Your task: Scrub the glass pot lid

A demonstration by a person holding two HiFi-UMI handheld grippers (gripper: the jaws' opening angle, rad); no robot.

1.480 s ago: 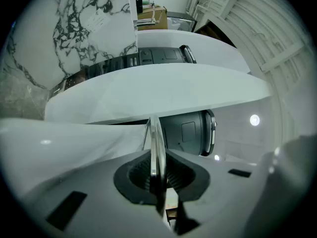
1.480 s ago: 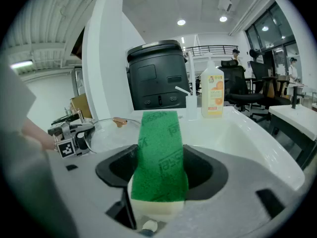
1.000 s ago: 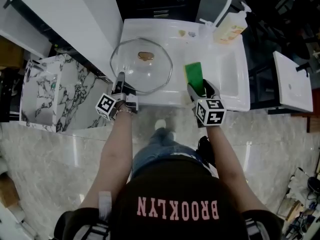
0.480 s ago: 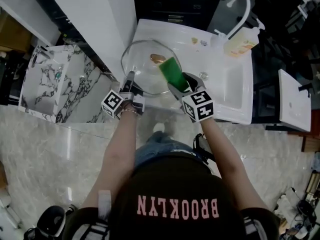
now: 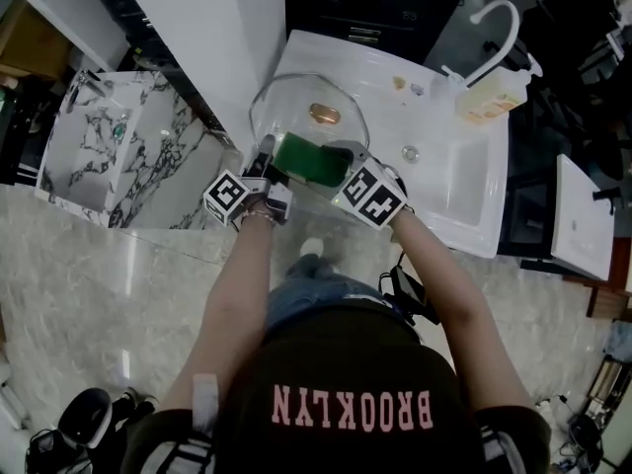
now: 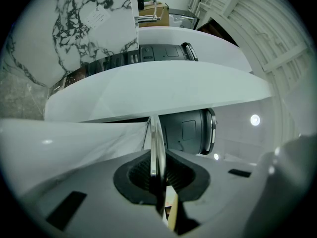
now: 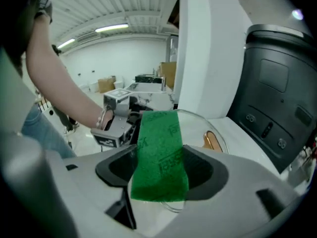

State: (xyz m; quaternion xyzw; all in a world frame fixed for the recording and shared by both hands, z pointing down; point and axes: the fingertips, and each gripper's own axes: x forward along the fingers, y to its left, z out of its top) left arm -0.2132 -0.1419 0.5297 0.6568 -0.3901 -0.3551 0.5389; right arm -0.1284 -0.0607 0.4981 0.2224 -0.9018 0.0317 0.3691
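The glass pot lid [image 5: 296,107] with its copper knob [image 5: 323,115] rests on the white counter [image 5: 434,117] left of the basin. My left gripper [image 5: 267,158] is shut on the lid's near rim. That rim shows edge-on [image 6: 155,148] between the left gripper's [image 6: 157,168] jaws. My right gripper [image 5: 341,169] is shut on a green scrub pad [image 5: 308,159], which lies across the near part of the lid. In the right gripper view the pad [image 7: 161,152] sticks out from the right gripper [image 7: 161,176] over the lid [image 7: 198,125], with the knob [image 7: 212,140] and the left gripper [image 7: 120,119] beyond.
The sink basin [image 5: 464,181] lies to the right, with a drain [image 5: 410,152], a white faucet [image 5: 494,13] and a soap bottle [image 5: 491,99] at the back. A marble-patterned box [image 5: 118,156] stands left of the counter. A dark appliance [image 7: 277,88] sits behind the lid.
My right gripper has carried the green pad leftward from the counter's front edge onto the lid. The left gripper has kept its hold on the lid's rim.
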